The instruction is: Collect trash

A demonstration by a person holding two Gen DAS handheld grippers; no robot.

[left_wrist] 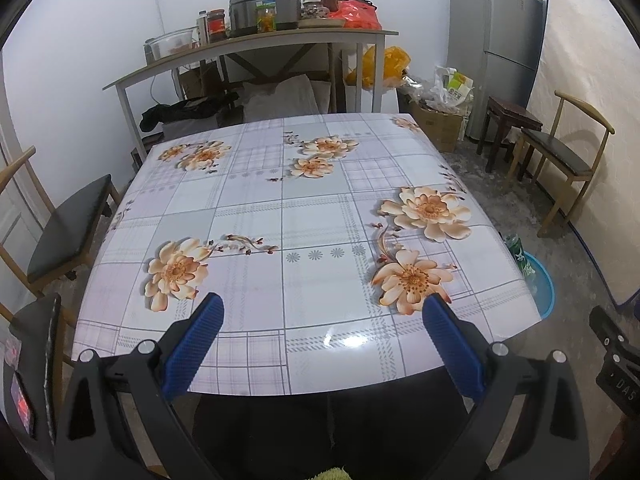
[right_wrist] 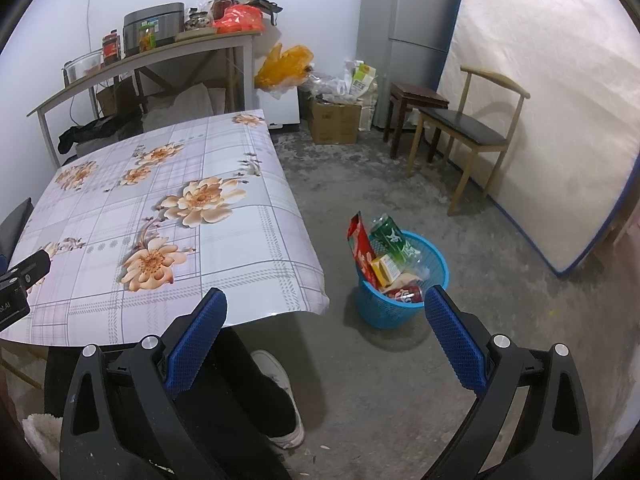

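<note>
A blue plastic basket (right_wrist: pixel 434 258) stands on the floor right of the table. It holds a red snack bag (right_wrist: pixel 360 248), a green wrapper (right_wrist: pixel 392 240), a yellow carton (right_wrist: pixel 385 270) and a red can (right_wrist: pixel 406 295). The basket also shows at the table's right edge in the left wrist view (left_wrist: pixel 544 284). My right gripper (right_wrist: pixel 326 306) is open and empty, above the floor in front of the basket. My left gripper (left_wrist: pixel 323 312) is open and empty over the near edge of the flowered table (left_wrist: pixel 260 216), which bears nothing.
Chairs stand at the left (left_wrist: pixel 68 224) and right (right_wrist: pixel 468 128). A shelf table (left_wrist: pixel 248 46) with a cooker and jars is behind. A fridge (right_wrist: pixel 412 20), cardboard box (right_wrist: pixel 334 122), stool (right_wrist: pixel 416 98), leaning mattress (right_wrist: pixel 560 120) and the person's legs and shoe (right_wrist: pixel 276 376) are nearby.
</note>
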